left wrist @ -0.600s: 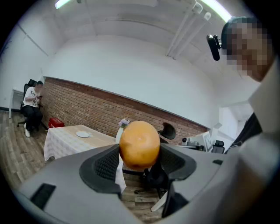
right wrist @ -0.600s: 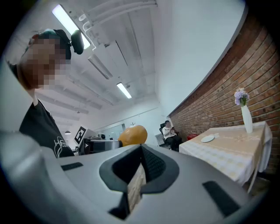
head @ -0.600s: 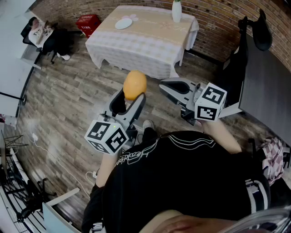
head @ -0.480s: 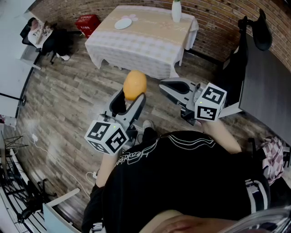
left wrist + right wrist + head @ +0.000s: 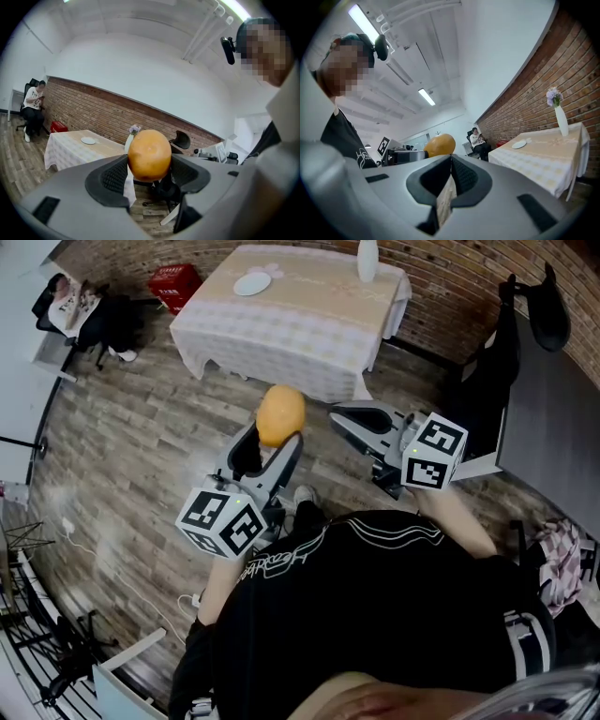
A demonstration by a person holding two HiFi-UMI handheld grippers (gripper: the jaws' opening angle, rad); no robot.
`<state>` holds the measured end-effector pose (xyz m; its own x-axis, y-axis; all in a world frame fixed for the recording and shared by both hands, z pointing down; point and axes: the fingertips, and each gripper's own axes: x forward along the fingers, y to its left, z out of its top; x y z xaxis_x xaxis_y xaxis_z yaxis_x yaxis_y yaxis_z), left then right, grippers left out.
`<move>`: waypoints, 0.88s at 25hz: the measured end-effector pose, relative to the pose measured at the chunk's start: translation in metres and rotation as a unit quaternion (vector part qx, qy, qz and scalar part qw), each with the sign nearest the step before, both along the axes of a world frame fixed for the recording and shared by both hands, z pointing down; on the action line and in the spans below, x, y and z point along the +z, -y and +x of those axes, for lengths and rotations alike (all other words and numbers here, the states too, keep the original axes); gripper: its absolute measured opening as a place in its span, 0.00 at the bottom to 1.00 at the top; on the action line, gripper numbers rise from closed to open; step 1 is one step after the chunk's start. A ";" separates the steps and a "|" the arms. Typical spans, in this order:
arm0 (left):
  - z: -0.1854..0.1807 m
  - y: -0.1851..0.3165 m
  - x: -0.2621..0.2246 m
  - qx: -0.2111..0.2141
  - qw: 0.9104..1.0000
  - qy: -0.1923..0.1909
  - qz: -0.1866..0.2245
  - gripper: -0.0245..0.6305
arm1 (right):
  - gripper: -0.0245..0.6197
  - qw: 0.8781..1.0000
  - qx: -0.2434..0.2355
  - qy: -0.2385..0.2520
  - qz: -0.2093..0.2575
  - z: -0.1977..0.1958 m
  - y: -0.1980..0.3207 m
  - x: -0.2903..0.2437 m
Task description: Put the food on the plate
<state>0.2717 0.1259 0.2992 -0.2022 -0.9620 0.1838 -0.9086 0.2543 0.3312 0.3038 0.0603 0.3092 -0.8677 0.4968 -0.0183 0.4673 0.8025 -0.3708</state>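
Observation:
An orange round fruit point(image 5: 280, 414) is pinched between the pads of my left gripper point(image 5: 274, 434), held up in the air over the wooden floor. In the left gripper view the fruit point(image 5: 149, 155) fills the gap between the jaws. My right gripper point(image 5: 339, 414) hangs just to the right of it, shut, with nothing between its pads point(image 5: 451, 164); the fruit point(image 5: 439, 145) shows beyond its left jaw. A small white plate point(image 5: 252, 284) lies on the cloth-covered table point(image 5: 309, 310) some way ahead.
A white vase point(image 5: 367, 259) stands on the table's far right corner. A red box point(image 5: 175, 279) and a seated person point(image 5: 80, 306) are to the table's left. A black office chair point(image 5: 539, 310) and a dark desk point(image 5: 553, 427) line the right side.
The head view has shifted slightly, so the table sits a little higher in the picture. Both grippers and the fruit keep their places.

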 end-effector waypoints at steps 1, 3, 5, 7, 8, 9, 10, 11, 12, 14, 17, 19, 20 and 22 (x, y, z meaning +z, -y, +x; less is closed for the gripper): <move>-0.005 0.001 0.002 0.001 1.000 -0.002 -0.001 0.47 | 0.03 1.000 0.001 -0.003 -0.003 -0.005 0.001 0.002; -0.015 0.005 0.006 0.004 1.000 -0.007 -0.004 0.47 | 0.03 1.000 0.003 -0.008 -0.005 -0.015 0.003 0.007; -0.028 0.007 0.010 0.005 1.000 -0.012 -0.006 0.47 | 0.03 1.000 0.006 -0.013 -0.006 -0.026 0.005 0.011; -0.042 0.008 0.014 0.005 1.000 -0.018 -0.008 0.47 | 0.03 1.000 0.010 -0.018 -0.007 -0.040 0.008 0.014; -0.050 0.009 0.015 0.005 1.000 -0.020 -0.009 0.47 | 0.03 1.000 0.012 -0.021 -0.008 -0.047 0.009 0.016; -0.058 0.009 0.016 0.006 1.000 -0.023 -0.010 0.47 | 0.03 1.000 0.013 -0.024 -0.008 -0.055 0.010 0.017; -0.067 0.009 0.017 0.006 1.000 -0.025 -0.011 0.47 | 0.03 1.000 0.015 -0.026 -0.009 -0.063 0.010 0.018; -0.075 0.010 0.019 0.006 1.000 -0.026 -0.012 0.47 | 0.03 0.999 0.016 -0.029 -0.010 -0.071 0.010 0.020; -0.084 0.010 0.020 0.007 0.999 -0.029 -0.013 0.47 | 0.03 0.999 0.017 -0.032 -0.011 -0.079 0.011 0.021; -0.104 0.010 0.022 0.009 0.999 -0.033 -0.015 0.47 | 0.03 0.999 0.020 -0.038 -0.012 -0.097 0.013 0.024; -0.135 0.010 0.025 0.012 0.999 -0.037 -0.017 0.47 | 0.03 0.999 0.027 -0.044 -0.014 -0.127 0.015 0.026; -0.156 0.010 0.026 0.014 0.999 -0.037 -0.017 0.47 | 0.03 0.998 0.030 -0.045 -0.013 -0.147 0.016 0.027; -0.167 0.010 0.026 0.014 0.999 -0.037 -0.017 0.47 | 0.03 0.998 0.032 -0.046 -0.012 -0.157 0.016 0.027; -0.188 0.009 0.023 0.014 0.999 -0.034 -0.014 0.47 | 0.03 0.998 0.035 -0.048 -0.007 -0.176 0.016 0.026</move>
<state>0.0834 0.1166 0.3222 -0.1611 -0.9614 0.2230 -0.8909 0.2389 0.3863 0.1276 0.0445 0.3348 -0.8985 0.4346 0.0611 0.3713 0.8269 -0.4223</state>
